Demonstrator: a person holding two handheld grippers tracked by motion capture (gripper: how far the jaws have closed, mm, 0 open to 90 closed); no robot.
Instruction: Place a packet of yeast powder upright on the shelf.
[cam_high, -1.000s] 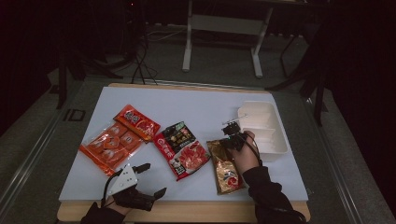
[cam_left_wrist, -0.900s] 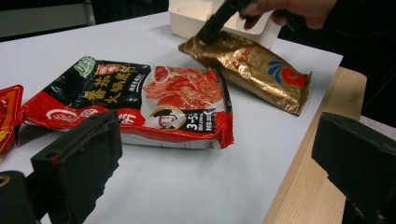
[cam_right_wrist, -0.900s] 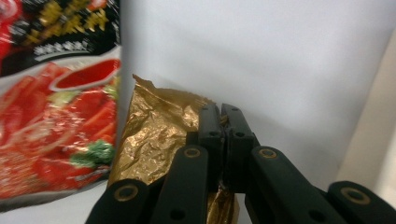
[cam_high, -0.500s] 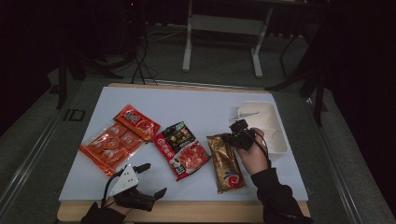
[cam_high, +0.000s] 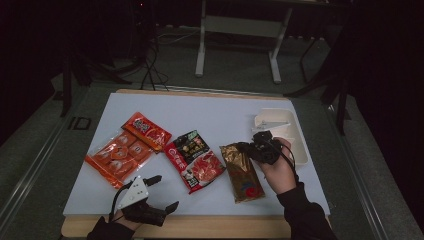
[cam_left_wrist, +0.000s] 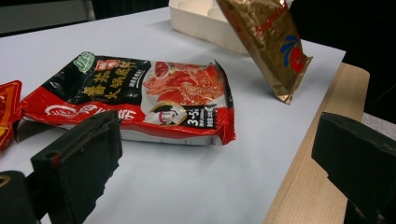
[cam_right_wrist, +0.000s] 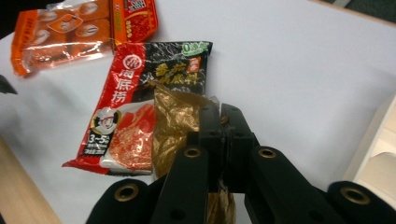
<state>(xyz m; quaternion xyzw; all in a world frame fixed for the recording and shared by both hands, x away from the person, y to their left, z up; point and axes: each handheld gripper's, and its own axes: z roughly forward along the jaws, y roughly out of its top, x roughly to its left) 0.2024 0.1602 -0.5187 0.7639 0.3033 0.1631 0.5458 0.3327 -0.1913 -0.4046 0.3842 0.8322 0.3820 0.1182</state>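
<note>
The right gripper (cam_right_wrist: 219, 114) has its jaws clamped tight on the top edge of a gold foil pouch (cam_right_wrist: 175, 130), pinching the crinkled seal between the black pads. In the high view the right gripper (cam_high: 248, 148) sits at the pouch's (cam_high: 243, 172) far end, beside the white compartment tray (cam_high: 300, 145). The pouch is shiny gold-brown with a red and blue round emblem near its lower end; from the left gripper view it (cam_left_wrist: 268, 42) hangs tilted, its upper end lifted and its bottom corner close to the white table cover (cam_left_wrist: 187, 177).

Just beside the pouch lies a red and black soup-base packet (cam_high: 195, 160) with a food photo, flat on the cover. Farther left lie two orange-red snack packs (cam_high: 127, 147), one partly overlapping the other.

The left gripper (cam_high: 160, 192) rests at the table's near edge, jaws spread wide apart, holding nothing.
</note>
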